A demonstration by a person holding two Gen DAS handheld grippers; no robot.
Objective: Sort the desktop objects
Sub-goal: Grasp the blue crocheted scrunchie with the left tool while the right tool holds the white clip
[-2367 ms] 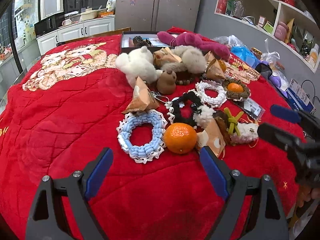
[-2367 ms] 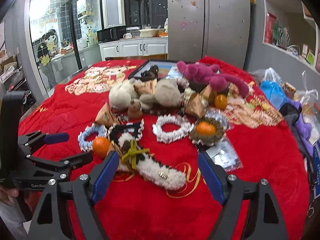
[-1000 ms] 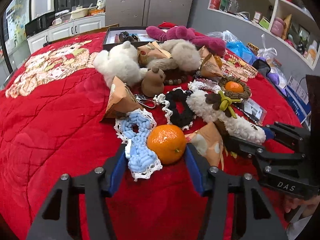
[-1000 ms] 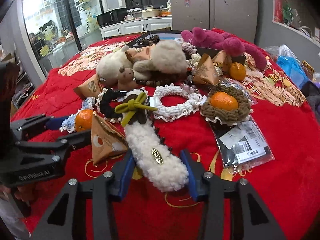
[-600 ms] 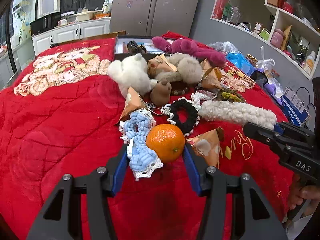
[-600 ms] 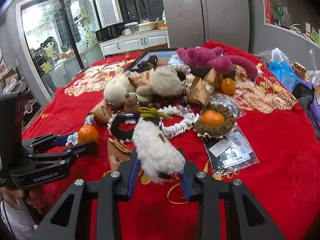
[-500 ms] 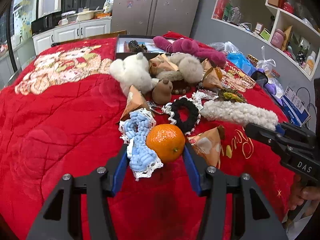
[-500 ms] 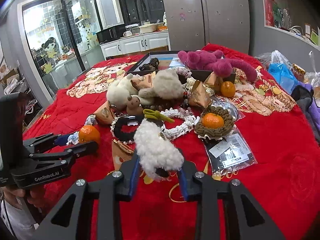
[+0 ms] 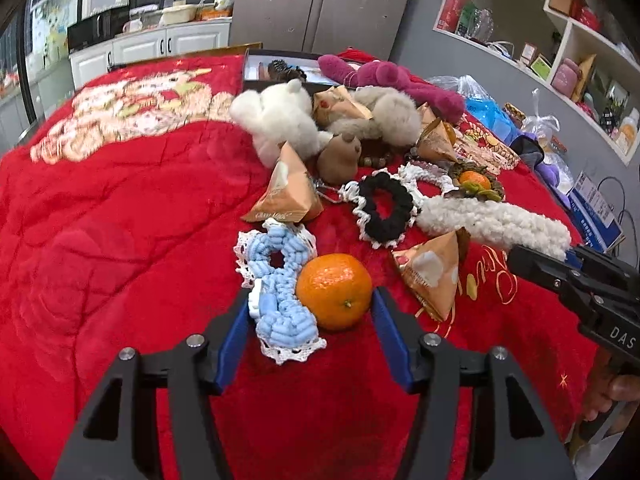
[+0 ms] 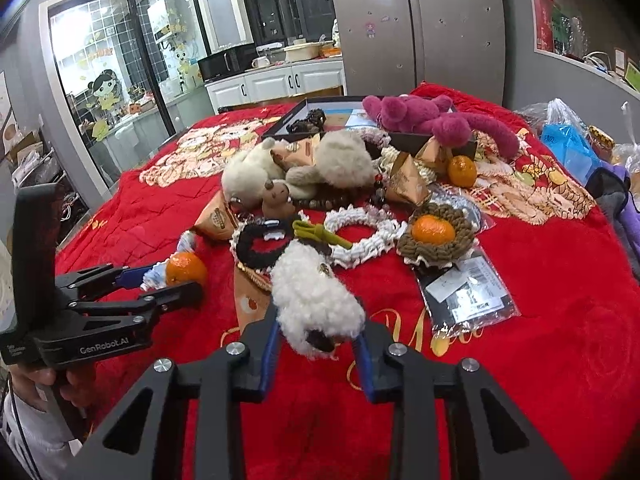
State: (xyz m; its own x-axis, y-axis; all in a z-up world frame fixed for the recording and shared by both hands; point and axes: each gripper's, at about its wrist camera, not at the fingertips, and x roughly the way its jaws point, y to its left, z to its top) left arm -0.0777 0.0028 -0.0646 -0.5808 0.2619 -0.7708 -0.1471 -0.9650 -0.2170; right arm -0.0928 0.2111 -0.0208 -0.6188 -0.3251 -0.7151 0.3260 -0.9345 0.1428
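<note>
An orange (image 9: pixel 334 290) and a squashed blue scrunchie (image 9: pixel 280 300) lie on the red blanket (image 9: pixel 120 240) between the fingers of my left gripper (image 9: pixel 310 300). Its jaws are opening; the left pad touches the scrunchie and the right pad stands just off the orange. My right gripper (image 10: pixel 318 332) is shut on one end of a long fluffy white hair piece (image 10: pixel 316 304) and holds it above the blanket. The left wrist view has that hair piece (image 9: pixel 496 220) sticking out leftward from the right gripper (image 9: pixel 544 258). In the right wrist view the left gripper (image 10: pixel 168 282) is at the left.
Behind lie a black scrunchie (image 9: pixel 384 210), triangular snack packs (image 9: pixel 288 196), plush toys (image 9: pixel 280 120), a white scrunchie (image 10: pixel 360 236), a brown crocheted ring holding an orange (image 10: pixel 434 236), a flat packet (image 10: pixel 468 292) and a black tray (image 10: pixel 312 112). Bags crowd the right edge.
The right gripper closed on the fluffy hair piece and lifted it off the blanket. The left gripper closed in around the orange and scrunchie, bunching the scrunchie, and its fingers now stand slightly wider.
</note>
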